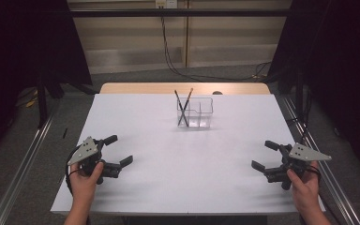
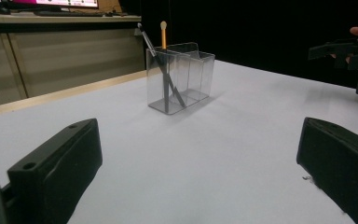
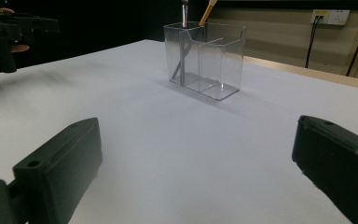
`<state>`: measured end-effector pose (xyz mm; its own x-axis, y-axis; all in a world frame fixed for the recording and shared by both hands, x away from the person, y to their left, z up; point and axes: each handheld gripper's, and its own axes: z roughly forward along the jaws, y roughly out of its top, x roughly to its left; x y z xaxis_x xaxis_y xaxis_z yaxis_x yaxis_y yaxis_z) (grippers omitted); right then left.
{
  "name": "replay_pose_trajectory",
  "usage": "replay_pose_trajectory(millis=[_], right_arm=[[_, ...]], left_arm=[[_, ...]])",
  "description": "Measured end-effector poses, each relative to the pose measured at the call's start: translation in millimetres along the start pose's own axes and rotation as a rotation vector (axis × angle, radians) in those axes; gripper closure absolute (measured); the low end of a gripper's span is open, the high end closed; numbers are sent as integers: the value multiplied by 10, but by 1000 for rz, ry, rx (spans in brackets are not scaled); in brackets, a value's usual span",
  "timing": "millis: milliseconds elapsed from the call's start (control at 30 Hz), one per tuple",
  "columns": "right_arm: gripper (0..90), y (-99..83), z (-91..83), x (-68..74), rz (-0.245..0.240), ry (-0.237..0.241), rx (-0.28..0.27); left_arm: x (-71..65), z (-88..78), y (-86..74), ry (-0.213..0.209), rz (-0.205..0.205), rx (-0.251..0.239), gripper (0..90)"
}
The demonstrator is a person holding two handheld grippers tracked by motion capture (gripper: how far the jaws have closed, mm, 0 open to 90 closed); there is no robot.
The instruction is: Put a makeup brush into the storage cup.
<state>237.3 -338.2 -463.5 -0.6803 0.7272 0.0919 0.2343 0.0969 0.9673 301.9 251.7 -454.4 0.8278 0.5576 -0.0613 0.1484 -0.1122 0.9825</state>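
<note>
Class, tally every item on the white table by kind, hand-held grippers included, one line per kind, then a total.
Clear divided holder: 1
Brushes standing crossed in its left compartment, one dark, one orange-handled: 2
Grippers, left gripper and right gripper, both open: 2
Total: 5

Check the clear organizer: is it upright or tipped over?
Upright. The clear organizer stands flat on the table, opening upward, with two brushes leaning crossed inside.

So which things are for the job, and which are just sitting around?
For the job: clear organiser box, two brushes crossed in its left compartment, left gripper and right gripper, both open.
Just around: wall cables, wall socket.
</note>
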Motion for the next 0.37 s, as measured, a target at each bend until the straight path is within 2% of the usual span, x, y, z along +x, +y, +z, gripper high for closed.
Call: replay_pose_trajectory(millis=[367], right_arm=[[12,-23,-59,-24,3,-7,3]], left_arm=[[11,40,3,-6,2,3,0]])
